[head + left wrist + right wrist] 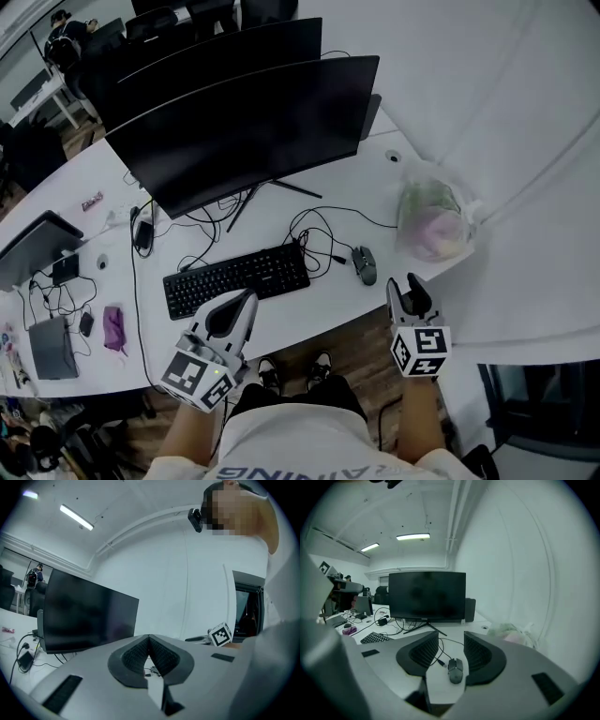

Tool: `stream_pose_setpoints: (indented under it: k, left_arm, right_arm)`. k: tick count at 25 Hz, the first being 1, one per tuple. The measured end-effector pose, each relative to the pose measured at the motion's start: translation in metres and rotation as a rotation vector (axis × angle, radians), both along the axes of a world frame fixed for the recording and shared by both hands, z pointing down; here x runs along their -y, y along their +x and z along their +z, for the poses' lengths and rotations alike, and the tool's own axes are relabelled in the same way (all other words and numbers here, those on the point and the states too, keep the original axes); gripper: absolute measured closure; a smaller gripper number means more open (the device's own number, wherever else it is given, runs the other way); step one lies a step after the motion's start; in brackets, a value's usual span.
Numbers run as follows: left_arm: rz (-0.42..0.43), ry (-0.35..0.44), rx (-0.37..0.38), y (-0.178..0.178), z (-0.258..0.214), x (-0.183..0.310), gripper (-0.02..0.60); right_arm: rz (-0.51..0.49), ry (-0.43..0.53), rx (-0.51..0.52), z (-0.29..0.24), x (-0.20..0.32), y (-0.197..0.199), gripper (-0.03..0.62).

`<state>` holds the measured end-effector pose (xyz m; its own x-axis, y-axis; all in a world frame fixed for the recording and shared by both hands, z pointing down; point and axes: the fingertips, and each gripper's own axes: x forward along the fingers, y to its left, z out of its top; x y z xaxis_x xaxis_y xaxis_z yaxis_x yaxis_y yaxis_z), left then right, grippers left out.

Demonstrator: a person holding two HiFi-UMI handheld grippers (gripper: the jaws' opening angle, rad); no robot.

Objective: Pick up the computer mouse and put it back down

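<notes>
Closest is the left gripper [246,302], held over the desk [319,314] edge by the keyboard [236,279]. Its jaws are closed tight with nothing in them. The right gripper [405,283] has its jaws apart and holds nothing. The mouse [365,265] lies on the desk just ahead of it, not touched, between the keyboard and a bag [431,223].

Bare desk [328,300] in front of mouse [364,264]; keyboard [236,278] left, plastic bag [433,220] right (cable [314,239] loops behind).
</notes>
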<state>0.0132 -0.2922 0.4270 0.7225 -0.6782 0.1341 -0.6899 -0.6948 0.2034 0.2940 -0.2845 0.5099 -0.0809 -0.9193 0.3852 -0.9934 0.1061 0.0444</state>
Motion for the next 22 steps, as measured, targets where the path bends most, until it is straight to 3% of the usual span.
stream_pose_setpoints:
  k: [12, 22]
  left_arm:
    - [-0.061, -0.078, 0.061, 0.038, 0.035, 0.006, 0.577]
    - [-0.096, -0.178, 0.080, 0.045, 0.073, 0.014, 0.577]
  right_arm:
    - [-0.086, -0.362, -0.030, 0.168, 0.043, 0.013, 0.351]
    - [-0.070, -0.463, -0.030, 0.237, 0.059, 0.016, 0.326]
